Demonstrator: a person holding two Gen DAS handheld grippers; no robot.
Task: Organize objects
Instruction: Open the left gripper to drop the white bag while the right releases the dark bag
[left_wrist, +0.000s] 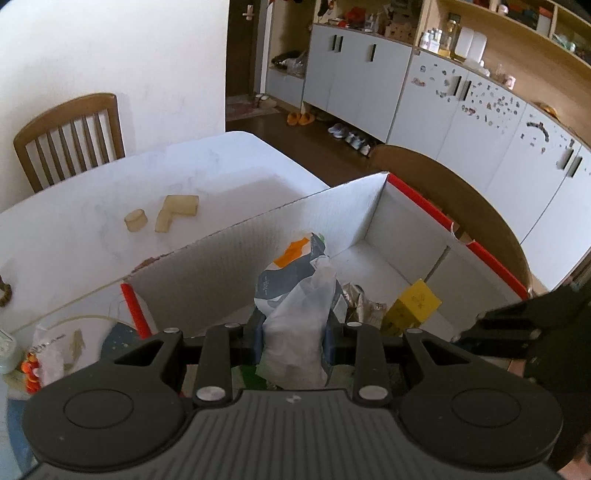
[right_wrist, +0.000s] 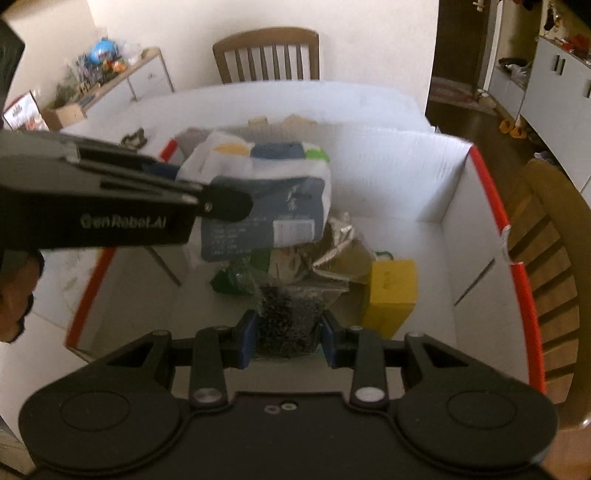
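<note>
I have both grippers over the open cardboard box (left_wrist: 332, 206), and each is carrying something. The left gripper (left_wrist: 293, 347) has its fingers pinching a crinkly plastic pouch (left_wrist: 299, 295), white and grey with an orange patch near its top, held upright at the centre of the left wrist view. In the right wrist view the same pouch (right_wrist: 258, 199) hangs at centre left, beyond the dark body of the left gripper (right_wrist: 225, 201). The right gripper (right_wrist: 288, 332) has its fingers pinching a clear bag of small dark bits (right_wrist: 291, 314), at lower centre of that view.

I judge the job to be well under way. A yellow carton (right_wrist: 391, 291), a crumpled silvery foil pack (right_wrist: 343, 243) and a green packet (right_wrist: 232, 277) already lie on the box floor, just beyond the bag. Both held items are still above the box and not yet set down. Left out on the white worktop (left_wrist: 92, 221), at centre left of the left wrist view, are a short tan cylinder (left_wrist: 135, 220) and a tan L-shaped block (left_wrist: 176, 212); more small clutter sits at lower left, too cramped to name.

The box is white corrugated board with red outer faces and straight, stiff walls. The pouch looks thin and floppy, the foil pack creased and shiny, the carton sharp-edged and matte. The two tan pieces look smooth, waxy and slightly translucent.
</note>
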